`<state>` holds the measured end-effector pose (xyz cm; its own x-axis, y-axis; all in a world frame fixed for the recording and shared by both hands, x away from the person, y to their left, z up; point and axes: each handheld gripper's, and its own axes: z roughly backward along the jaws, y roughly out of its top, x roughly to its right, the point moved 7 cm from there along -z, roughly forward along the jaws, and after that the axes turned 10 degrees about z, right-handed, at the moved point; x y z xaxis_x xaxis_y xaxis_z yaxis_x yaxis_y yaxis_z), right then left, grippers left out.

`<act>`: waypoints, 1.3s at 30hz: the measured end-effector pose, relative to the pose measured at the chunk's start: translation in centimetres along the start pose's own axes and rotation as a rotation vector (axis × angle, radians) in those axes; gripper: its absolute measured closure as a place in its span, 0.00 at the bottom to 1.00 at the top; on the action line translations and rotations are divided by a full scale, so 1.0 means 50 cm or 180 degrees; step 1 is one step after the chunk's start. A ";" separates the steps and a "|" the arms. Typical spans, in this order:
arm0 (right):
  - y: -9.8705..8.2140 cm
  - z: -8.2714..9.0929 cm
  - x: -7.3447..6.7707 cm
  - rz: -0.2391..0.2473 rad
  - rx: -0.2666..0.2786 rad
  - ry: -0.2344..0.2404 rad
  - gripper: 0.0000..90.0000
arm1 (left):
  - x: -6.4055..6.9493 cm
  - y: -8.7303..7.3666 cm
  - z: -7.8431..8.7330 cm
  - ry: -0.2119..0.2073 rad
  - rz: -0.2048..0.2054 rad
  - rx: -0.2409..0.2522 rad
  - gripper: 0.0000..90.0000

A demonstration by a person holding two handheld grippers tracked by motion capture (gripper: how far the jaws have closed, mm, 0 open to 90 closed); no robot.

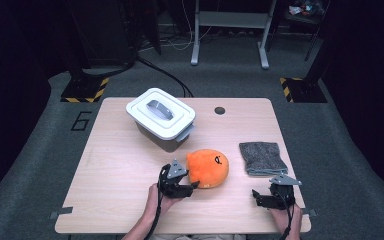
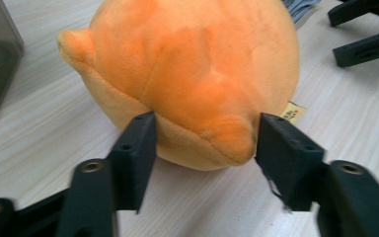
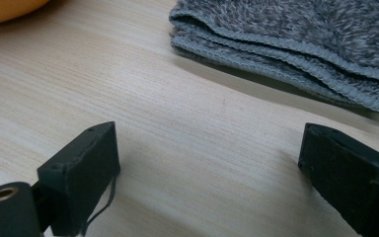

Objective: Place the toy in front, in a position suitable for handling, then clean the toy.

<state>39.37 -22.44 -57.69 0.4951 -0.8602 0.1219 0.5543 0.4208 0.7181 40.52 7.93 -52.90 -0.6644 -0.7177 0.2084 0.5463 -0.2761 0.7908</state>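
Near the front middle of the table [image 1: 115, 165] lies an orange plush toy [image 1: 208, 167], a rounded soft lump with a small face drawn on its upper right side in the high view. Its longer side runs roughly left to right across the table, and a pointed ear or fin [image 2: 74, 44] sticks out toward the far left in the left gripper view, while a small yellowish label [image 2: 292, 112] peeks out underneath on the right. Behind it and to the left stands a grey bin with a white lid [image 1: 161, 112], close but not touching; to its right lies a folded grey towel [image 1: 262, 157], a little apart. Nothing lies between the toy and the left gripper [image 1: 192, 186], which comes at it from the front left. The left gripper's fingers [image 2: 138, 143] stand about half open on either side of the toy's near bulge, at its surface or just beside it; whether they press into the plush I cannot tell. The right gripper [image 1: 255, 195] rests low near the front right edge, its fingers [image 3: 86, 163] wide apart over bare wood, holding nothing, with the towel just ahead of them.
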 end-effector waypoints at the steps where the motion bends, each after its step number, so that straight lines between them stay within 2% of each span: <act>1: 0.000 0.000 0.000 0.0006 -0.0015 0.0002 0.08 | -0.001 0.000 -0.002 0.0018 -0.0021 0.0000 0.53; 3: 0.000 0.000 0.000 0.0007 -0.0017 0.0003 0.08 | -0.001 0.000 -0.002 0.0017 -0.0027 -0.0005 0.54; 6: 0.001 0.001 0.001 -0.0020 -0.0008 0.0016 0.09 | -0.004 -0.001 -0.003 0.0040 -0.0064 -0.0044 0.67; 10: 0.005 0.007 0.005 -0.0062 0.0037 0.0064 0.10 | -0.008 0.002 -0.008 0.0022 -0.0040 -0.0036 0.73; 14: 0.030 0.027 0.017 -0.0113 0.0153 0.0044 0.10 | -0.008 0.004 -0.012 0.0035 0.0006 -0.0024 0.77; 19: 0.081 0.034 0.042 -0.0043 0.0223 -0.0036 0.11 | -0.012 0.008 -0.014 0.0025 0.0145 -0.0002 0.79; 21: 0.108 0.013 0.063 -0.0054 0.0189 -0.0061 0.12 | -0.012 0.010 -0.015 0.0019 0.0166 -0.0004 0.79; 24: 0.124 -0.006 0.078 -0.0055 0.0148 -0.0077 0.12 | -0.010 0.013 -0.020 0.0015 0.0177 0.0003 0.79; 25: 0.136 -0.027 0.089 -0.0061 0.0102 -0.0055 0.12 | -0.008 0.014 -0.023 0.0019 0.0194 0.0012 0.79; 26: 0.136 -0.027 0.089 -0.0061 0.0102 -0.0055 0.12 | -0.008 0.016 -0.024 0.0023 0.0172 0.0003 0.79; 29: 0.145 -0.056 0.103 -0.0137 0.0017 -0.0054 0.13 | -0.005 0.019 -0.030 0.0014 0.0187 0.0014 0.79; 32: 0.144 -0.096 0.115 -0.0167 -0.0175 -0.0050 0.14 | -0.001 0.023 -0.036 0.0010 0.0161 0.0015 0.79; 39: 0.140 -0.125 0.124 -0.0211 -0.0329 -0.0083 0.16 | 0.003 0.028 -0.041 -0.0013 0.0105 -0.0011 0.79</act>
<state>50.52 -23.04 -56.18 0.4383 -0.8938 0.0952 0.6518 0.3890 0.6510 42.24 6.12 -52.92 -0.6481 -0.7239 0.2366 0.5697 -0.2547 0.7814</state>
